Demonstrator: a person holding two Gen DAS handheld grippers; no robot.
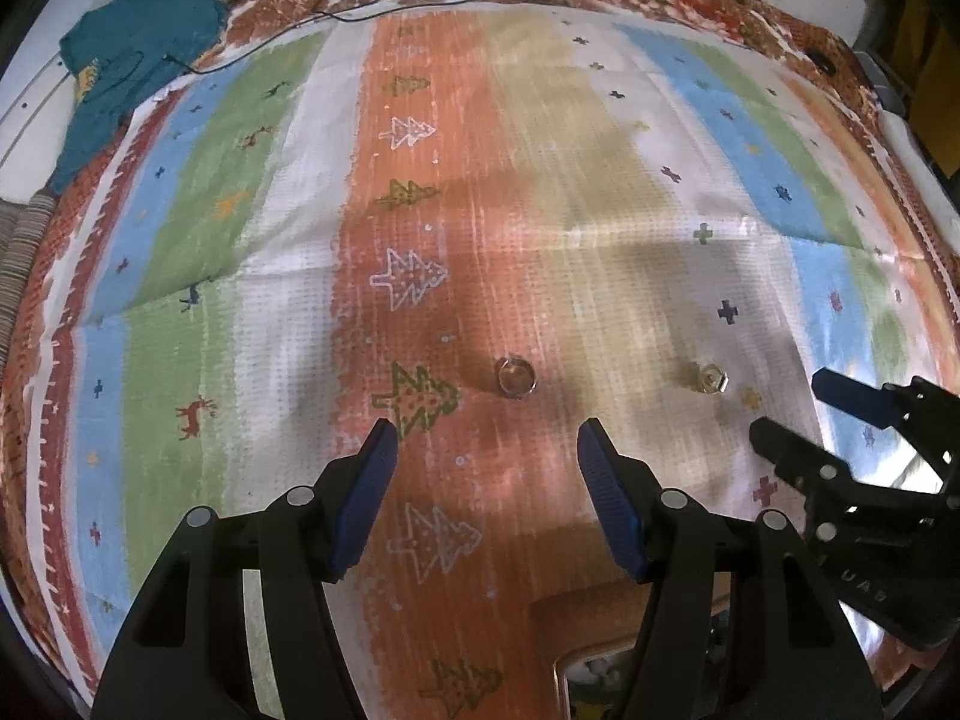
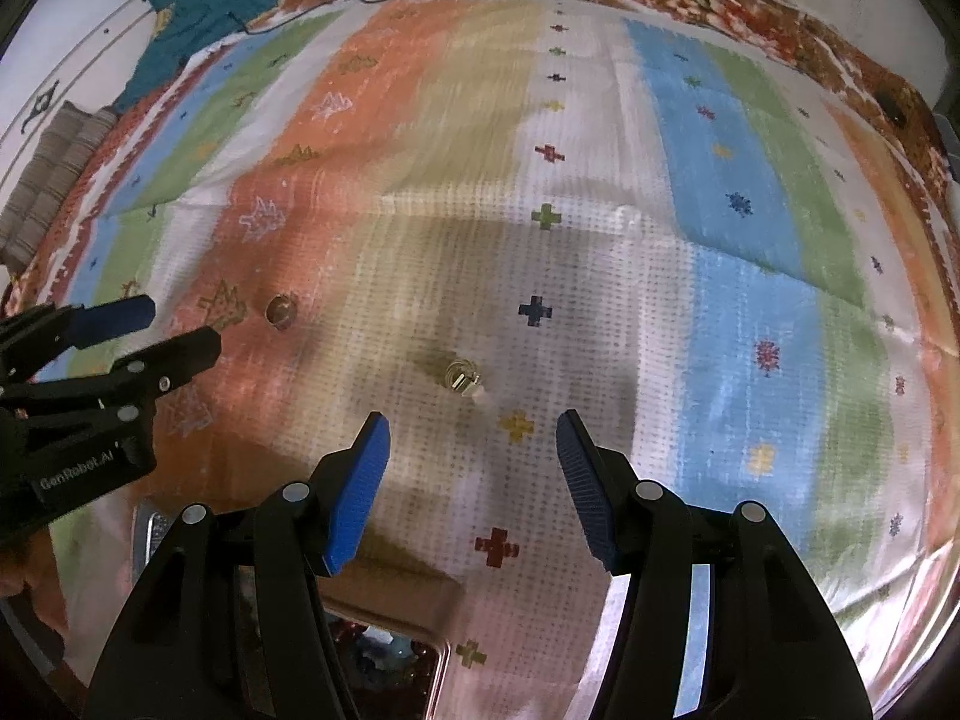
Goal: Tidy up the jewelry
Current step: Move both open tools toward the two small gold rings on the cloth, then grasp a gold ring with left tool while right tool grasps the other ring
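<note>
Two small rings lie on a striped cloth. A plain silver ring (image 1: 515, 377) sits on the orange stripe, just ahead of my open, empty left gripper (image 1: 487, 438); it also shows in the right wrist view (image 2: 281, 309). A gold ring with a stone (image 1: 710, 378) lies on the white stripe to the right; in the right wrist view this gold ring (image 2: 462, 378) is just ahead of my open, empty right gripper (image 2: 474, 429). The right gripper shows at the left wrist view's right edge (image 1: 792, 405), the left gripper at the right wrist view's left edge (image 2: 180, 324).
A jewelry box with a tan lid (image 2: 384, 606) and beads inside sits at the near edge below the grippers; its corner shows in the left wrist view (image 1: 594, 660). A teal garment (image 1: 132, 42) and black cable (image 1: 384, 6) lie at the far left.
</note>
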